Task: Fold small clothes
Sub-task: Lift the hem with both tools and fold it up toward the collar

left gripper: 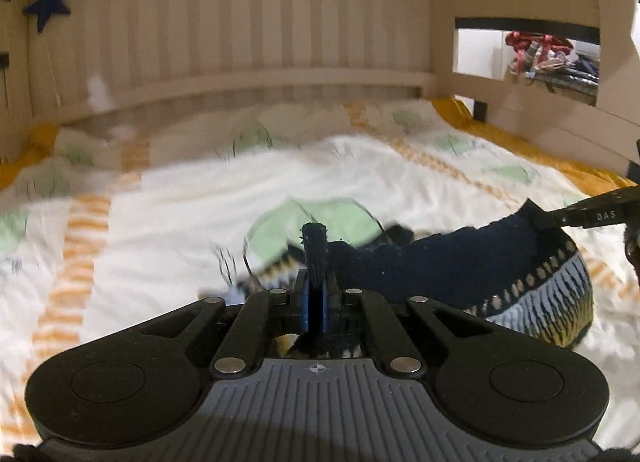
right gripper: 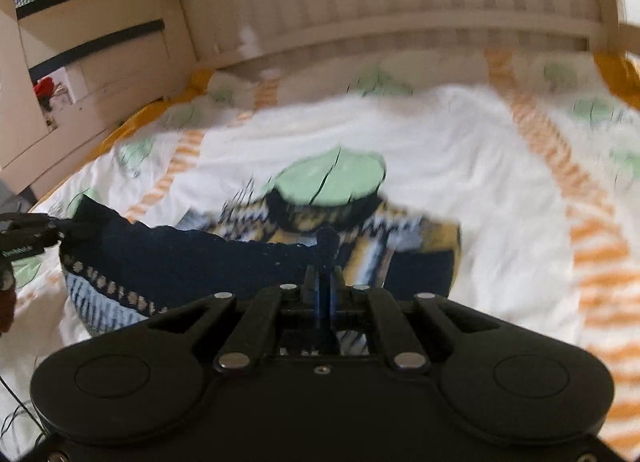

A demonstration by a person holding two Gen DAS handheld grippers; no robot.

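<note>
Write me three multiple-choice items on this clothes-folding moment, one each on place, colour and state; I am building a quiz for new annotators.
1. Where does the sweater lie?
A. On a printed bedspread
B. In a drawer
C. On a wooden chair

2. What colour is the star hanging on the slatted headboard?
A. Red
B. Dark blue
C. Silver

3. How does the left tool stand?
A. Wide open above the sweater
B. Shut on nothing
C. Shut on the sweater's dark edge

Answers: 1 A, the knit rests on white cloth with green and orange print. 2 B, the star is navy in both views. 3 C, dark knit is pinched between its closed fingers; the right tool grips the same hem.
</note>
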